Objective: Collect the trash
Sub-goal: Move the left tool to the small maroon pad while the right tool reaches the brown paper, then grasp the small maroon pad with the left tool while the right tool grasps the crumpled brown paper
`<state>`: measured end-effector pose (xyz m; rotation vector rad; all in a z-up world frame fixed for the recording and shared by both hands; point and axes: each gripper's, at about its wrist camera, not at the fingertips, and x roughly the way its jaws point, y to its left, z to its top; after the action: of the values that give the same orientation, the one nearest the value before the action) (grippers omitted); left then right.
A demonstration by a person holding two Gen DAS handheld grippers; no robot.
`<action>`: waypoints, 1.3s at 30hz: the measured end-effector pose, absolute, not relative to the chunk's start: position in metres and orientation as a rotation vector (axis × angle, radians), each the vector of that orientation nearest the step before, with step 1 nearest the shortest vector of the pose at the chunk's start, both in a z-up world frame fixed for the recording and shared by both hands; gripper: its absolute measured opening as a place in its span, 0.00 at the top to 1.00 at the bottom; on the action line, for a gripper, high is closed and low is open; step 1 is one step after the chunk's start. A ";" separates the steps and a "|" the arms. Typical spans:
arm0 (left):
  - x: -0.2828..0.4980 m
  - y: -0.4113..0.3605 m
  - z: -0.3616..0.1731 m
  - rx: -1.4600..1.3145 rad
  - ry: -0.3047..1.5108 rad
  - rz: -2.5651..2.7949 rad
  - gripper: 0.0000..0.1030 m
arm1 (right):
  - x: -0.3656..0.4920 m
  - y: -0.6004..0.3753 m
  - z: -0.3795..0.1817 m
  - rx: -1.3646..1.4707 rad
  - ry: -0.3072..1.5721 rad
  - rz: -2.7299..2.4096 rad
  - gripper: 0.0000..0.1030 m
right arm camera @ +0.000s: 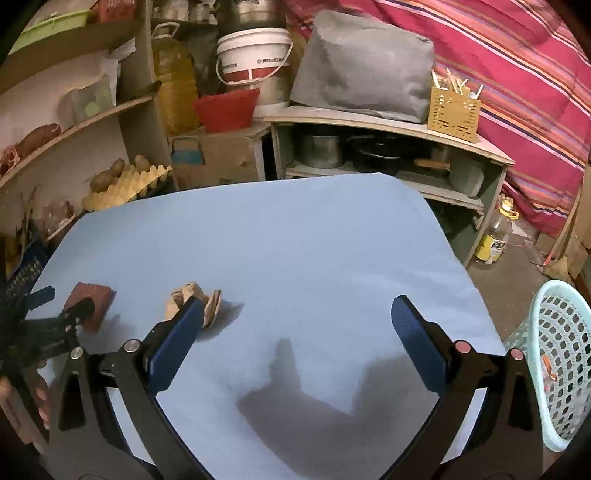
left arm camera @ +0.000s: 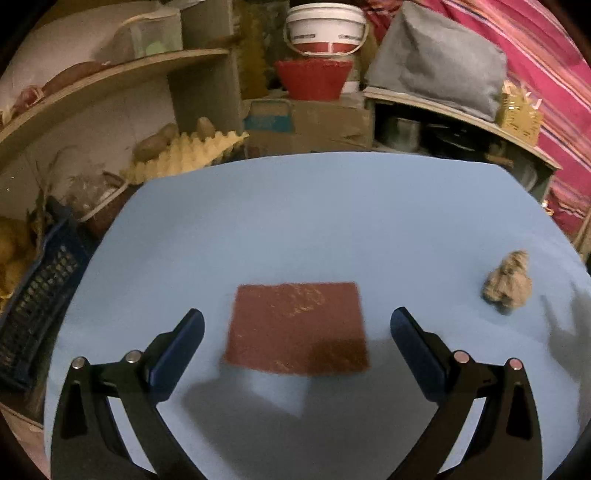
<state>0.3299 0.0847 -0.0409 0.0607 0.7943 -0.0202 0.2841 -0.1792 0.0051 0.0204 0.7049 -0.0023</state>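
Observation:
A flat reddish-brown square piece lies on the blue table, right in front of my open, empty left gripper. A crumpled tan paper wad lies to the right of it. In the right wrist view the wad sits by the left finger of my open, empty right gripper, partly hidden by it. The reddish piece and the left gripper show at the far left. A light-blue mesh basket stands beside the table at the right.
Shelves with potatoes on an egg tray, a red bowl, a white bucket and a grey cover stand behind the table. A dark blue crate is at the left. A bottle stands on the floor.

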 end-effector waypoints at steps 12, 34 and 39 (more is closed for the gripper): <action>0.351 0.084 -0.062 0.021 0.957 -0.084 0.06 | 0.292 -0.154 -0.014 -0.029 0.753 0.028 0.04; 0.306 0.115 0.011 -0.019 0.663 0.063 0.19 | 0.326 -0.102 -0.050 -0.072 0.859 0.102 0.38; 0.307 0.108 0.014 -0.022 0.662 0.068 0.19 | 0.320 -0.106 -0.047 -0.060 0.852 0.134 0.52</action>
<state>0.3074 0.1079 0.0137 -0.0216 0.6623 0.0677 0.3203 -0.1065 -0.0473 -0.0601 0.8515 0.1342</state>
